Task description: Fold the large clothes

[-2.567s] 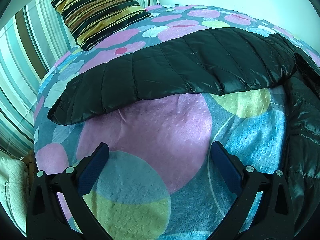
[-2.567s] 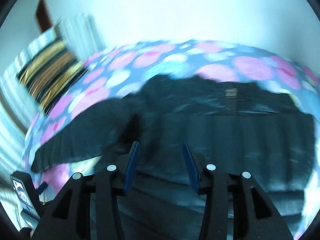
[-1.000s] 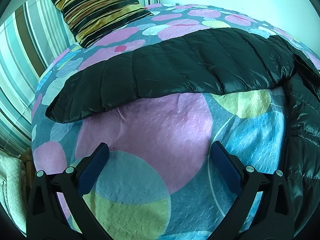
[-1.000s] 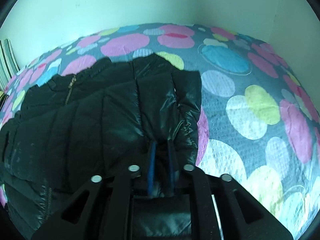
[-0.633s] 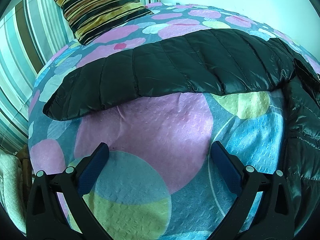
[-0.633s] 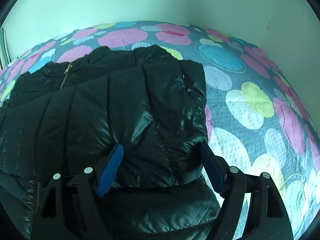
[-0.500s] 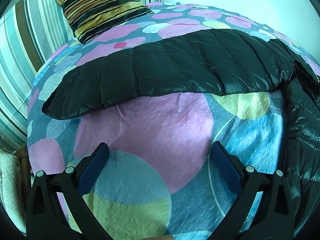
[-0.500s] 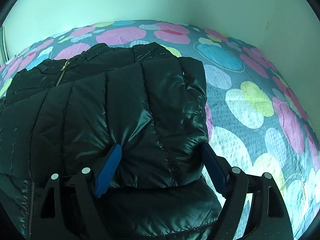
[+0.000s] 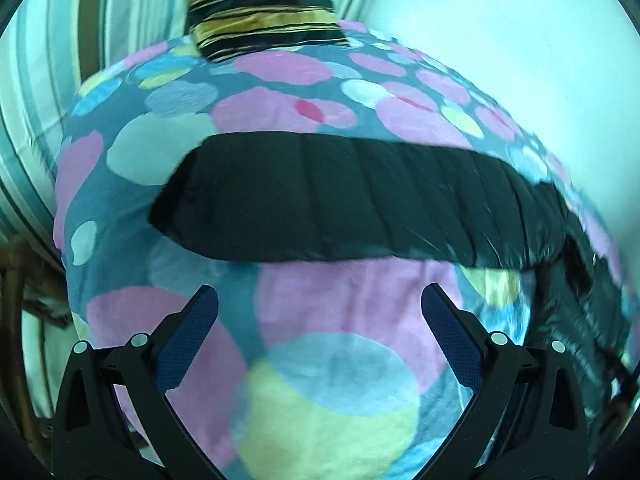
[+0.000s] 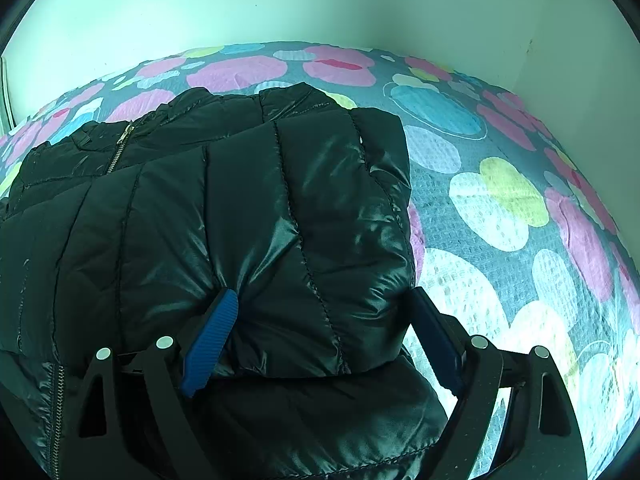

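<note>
Jacket [image 10: 240, 220], black and quilted, lies on the spotted bed [image 10: 500, 208], one sleeve folded across its body, the other sleeve [image 9: 340, 200] stretched out to the left. Right gripper [image 10: 320, 320] has its jaws apart over the folded sleeve, one pad denting the fabric; lifting away could drag that slick shell and undo the fold. Left gripper [image 9: 316, 316], jaws apart and empty, has swung since half a second ago, so the striped pillow [image 9: 260, 8] now sits far and centre.

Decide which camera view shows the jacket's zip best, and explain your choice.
The right wrist view. There the zip runs sharply down the jacket near its collar, with another stretch at the lower left edge. The left wrist view is blurred and shows only the outstretched sleeve; no zip can be made out.
</note>
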`<state>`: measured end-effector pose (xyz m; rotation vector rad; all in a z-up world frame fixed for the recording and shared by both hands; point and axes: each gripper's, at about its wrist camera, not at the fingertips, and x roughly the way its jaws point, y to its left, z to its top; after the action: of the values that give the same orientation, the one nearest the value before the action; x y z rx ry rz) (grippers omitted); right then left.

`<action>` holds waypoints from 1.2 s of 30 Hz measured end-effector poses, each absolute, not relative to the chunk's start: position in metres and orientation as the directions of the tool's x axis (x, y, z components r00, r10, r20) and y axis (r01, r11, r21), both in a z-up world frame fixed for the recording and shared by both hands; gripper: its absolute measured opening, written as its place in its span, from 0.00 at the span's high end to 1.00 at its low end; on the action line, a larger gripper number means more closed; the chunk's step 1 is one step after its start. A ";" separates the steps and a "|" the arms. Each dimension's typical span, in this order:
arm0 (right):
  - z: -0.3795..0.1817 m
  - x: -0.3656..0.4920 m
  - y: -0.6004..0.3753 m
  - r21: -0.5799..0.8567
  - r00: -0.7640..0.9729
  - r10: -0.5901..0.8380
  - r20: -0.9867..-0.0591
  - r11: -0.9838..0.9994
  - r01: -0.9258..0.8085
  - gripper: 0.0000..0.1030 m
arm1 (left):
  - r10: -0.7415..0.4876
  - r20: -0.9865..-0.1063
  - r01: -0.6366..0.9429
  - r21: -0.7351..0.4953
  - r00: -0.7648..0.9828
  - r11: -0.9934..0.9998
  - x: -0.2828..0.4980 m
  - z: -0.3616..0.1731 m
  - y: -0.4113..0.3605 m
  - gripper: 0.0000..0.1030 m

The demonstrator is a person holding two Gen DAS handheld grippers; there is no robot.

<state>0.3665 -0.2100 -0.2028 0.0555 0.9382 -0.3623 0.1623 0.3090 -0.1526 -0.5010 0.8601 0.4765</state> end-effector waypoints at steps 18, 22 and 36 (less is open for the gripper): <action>-0.201 0.366 -0.211 -0.109 0.539 -0.281 -0.794 0.938 0.329 0.17 | -0.026 -0.728 -0.548 -0.539 0.685 0.640 0.171 -0.178 0.411 0.29; -0.201 0.365 -0.211 -0.111 0.539 -0.283 -0.793 0.938 0.329 0.17 | -0.005 -0.738 -0.561 -0.518 0.675 0.646 0.173 -0.180 0.414 0.67; -0.200 0.366 -0.211 -0.103 0.542 -0.279 -0.793 0.938 0.332 0.17 | 0.003 -0.653 -0.344 -0.396 0.758 0.851 0.225 -0.081 0.325 0.91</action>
<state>0.3664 -0.2111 -0.1999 0.0616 0.9297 -0.3631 0.2249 0.3254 -0.0810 -0.5275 0.6920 0.1989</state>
